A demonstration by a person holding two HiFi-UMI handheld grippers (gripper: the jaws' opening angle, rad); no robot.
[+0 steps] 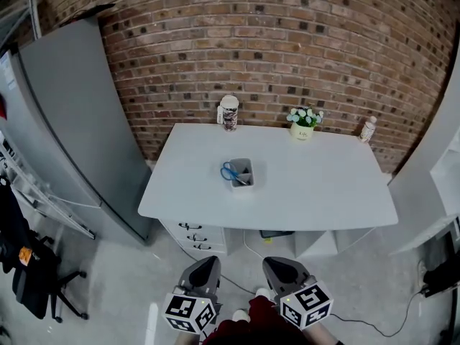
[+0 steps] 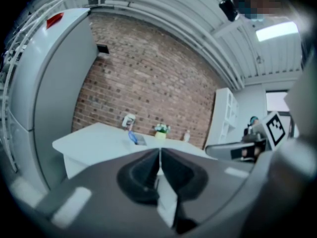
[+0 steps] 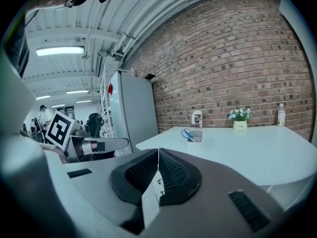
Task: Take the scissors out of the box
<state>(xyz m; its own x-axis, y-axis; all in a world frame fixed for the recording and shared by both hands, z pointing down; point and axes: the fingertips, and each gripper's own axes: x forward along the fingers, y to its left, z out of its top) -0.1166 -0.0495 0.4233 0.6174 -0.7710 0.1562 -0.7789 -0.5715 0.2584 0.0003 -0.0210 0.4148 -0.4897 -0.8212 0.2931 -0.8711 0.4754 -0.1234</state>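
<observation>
Blue-handled scissors (image 1: pixel 230 172) stand in a small grey box (image 1: pixel 242 172) near the middle of the white table (image 1: pixel 323 192). The same box (image 3: pixel 195 136) and scissors (image 3: pixel 186 133) show far off in the right gripper view, and the scissors (image 2: pixel 132 137) in the left gripper view. Both grippers hang well short of the table, low in the head view. My left gripper (image 1: pixel 204 272) is shut with nothing in it, jaws pressed together. My right gripper (image 1: pixel 284 270) is also shut and empty.
On the table's far edge by the brick wall stand a patterned can (image 1: pixel 229 112), a small flower pot (image 1: pixel 302 124) and a little bottle (image 1: pixel 368 129). A tall grey cabinet (image 1: pixel 72 121) stands left of the table. Drawers (image 1: pixel 194 236) sit under it.
</observation>
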